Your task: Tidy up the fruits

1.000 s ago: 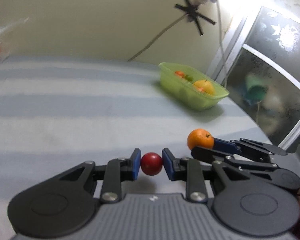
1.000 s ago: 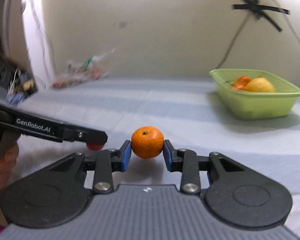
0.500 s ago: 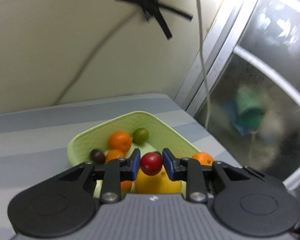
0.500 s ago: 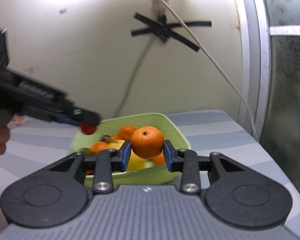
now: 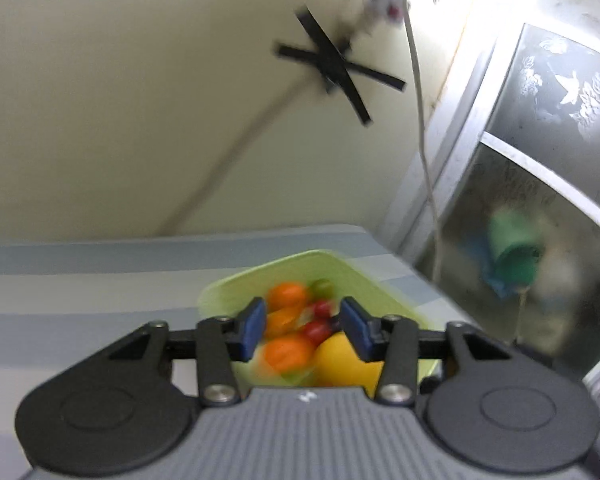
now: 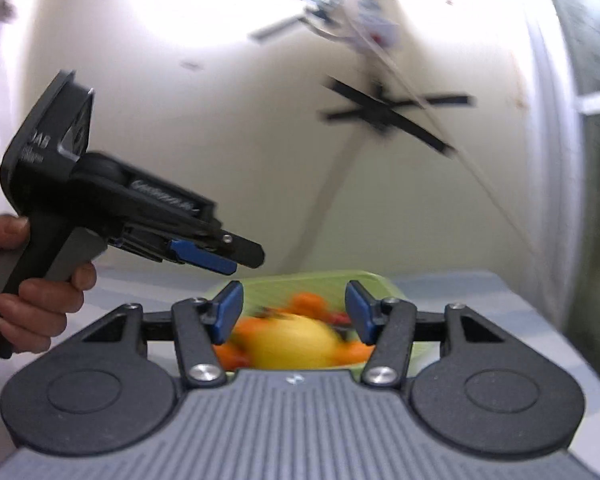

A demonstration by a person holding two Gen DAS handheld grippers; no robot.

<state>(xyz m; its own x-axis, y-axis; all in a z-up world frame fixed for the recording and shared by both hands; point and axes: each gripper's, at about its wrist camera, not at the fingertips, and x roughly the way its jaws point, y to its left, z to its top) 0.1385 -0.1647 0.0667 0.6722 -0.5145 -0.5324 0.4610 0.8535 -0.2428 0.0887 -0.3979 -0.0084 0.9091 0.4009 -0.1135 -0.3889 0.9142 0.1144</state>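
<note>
A light green basket (image 5: 376, 288) sits on the striped table near the wall and holds several fruits: oranges (image 5: 286, 294), small red fruits (image 5: 318, 330), a green one (image 5: 322, 286) and a large yellow fruit (image 5: 340, 360). My left gripper (image 5: 303, 330) is open and empty above the basket. My right gripper (image 6: 294, 314) is open and empty above the same basket (image 6: 374, 282), over the yellow fruit (image 6: 290, 342). The left gripper also shows in the right wrist view (image 6: 216, 258), held by a hand. The fruits are blurred.
The cream wall (image 5: 140, 120) rises just behind the basket, with black tape and a white cable (image 5: 422, 128). A metal-framed glass door (image 5: 540, 200) stands at the right. The grey and white striped tablecloth (image 5: 80, 276) stretches to the left.
Both grippers have opened over the basket. The red fruit has left the left gripper and the orange has left the right gripper; both now lie among the fruits in the basket.
</note>
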